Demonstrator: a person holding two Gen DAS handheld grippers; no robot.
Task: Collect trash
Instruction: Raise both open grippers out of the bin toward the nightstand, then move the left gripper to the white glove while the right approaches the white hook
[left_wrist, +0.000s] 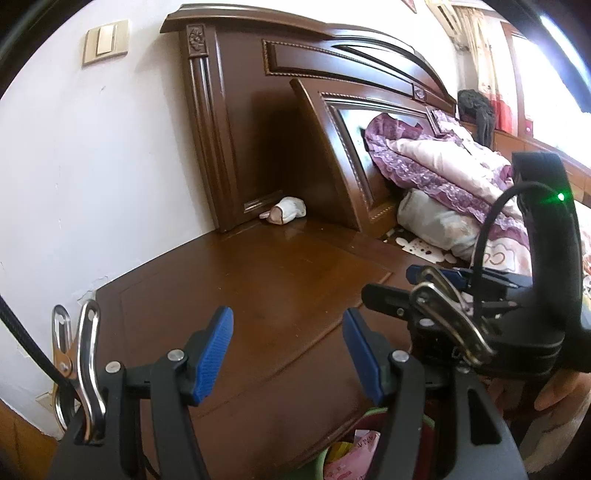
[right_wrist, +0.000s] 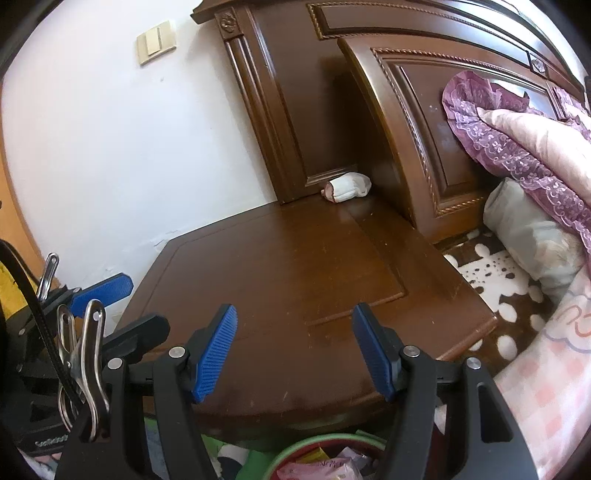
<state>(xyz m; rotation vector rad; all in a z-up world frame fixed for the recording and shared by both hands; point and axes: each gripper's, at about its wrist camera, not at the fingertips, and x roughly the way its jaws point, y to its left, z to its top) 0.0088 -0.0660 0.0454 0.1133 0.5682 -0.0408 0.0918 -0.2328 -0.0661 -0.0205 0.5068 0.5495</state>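
Basically one piece of trash left on top: a crumpled white wad (left_wrist: 286, 211), looks like tissue or paper with a pinkish-brown end, lying at the back of the wooden bedside cabinet (left_wrist: 258, 295), tucked into the corner where the carved headboard (left_wrist: 258, 110) meets the cabinet top, centre of both frames. Left gripper (left_wrist: 286, 354) has its blue pads spread with nothing between them; right gripper (right_wrist: 293, 354) likewise spread and empty, both over the front edge of the cabinet, well apart from the wad. Judgement: wad should be very light, soft, will squash under the pads, not fragile, not slippery; could skid on the glossy wood or get pushed into the corner if nudged. Best hold looks like across the white middle, short way, pads either side, coming in from the front since the headboard blocks the back. Green-rimmed bin (right_wrist: 325, 448) with wrappers sits at bottom centre, below the cabinet edge. Bedding (right_wrist: 535, 147) at right, not involved.
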